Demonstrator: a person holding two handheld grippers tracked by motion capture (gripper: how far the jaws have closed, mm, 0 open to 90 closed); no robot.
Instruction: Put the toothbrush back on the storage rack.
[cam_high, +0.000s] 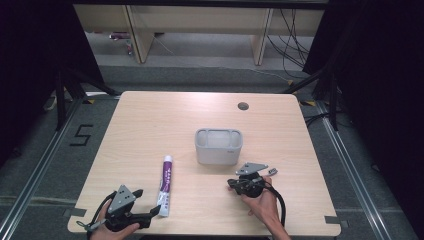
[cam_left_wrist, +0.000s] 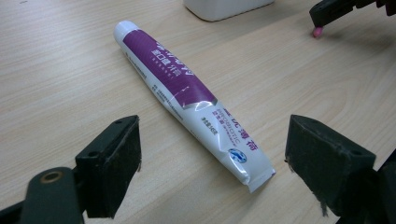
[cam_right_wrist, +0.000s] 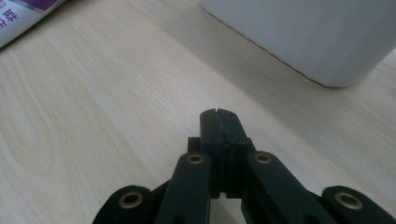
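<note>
A white and purple toothpaste tube (cam_high: 166, 185) lies flat on the wooden table (cam_high: 150, 125), cap end away from me. My left gripper (cam_high: 151, 214) rests at the table's front left, pointing at the tube's crimped end. Its jaws stand open in the left gripper view, and the tube (cam_left_wrist: 187, 93) has its crimped end lying between the pads (cam_left_wrist: 116, 158) without touching them. My right gripper (cam_high: 234, 186), in a hand at the front right, is shut with nothing in it. In the right gripper view its tips (cam_right_wrist: 218, 114) meet just above the table.
A grey plastic container (cam_high: 218, 146) stands at the table's middle, just beyond the right gripper; its wall (cam_right_wrist: 303, 32) is close ahead. A cable hole (cam_high: 243, 106) sits near the far edge. The right gripper's tip (cam_left_wrist: 327, 14) shows beyond the tube.
</note>
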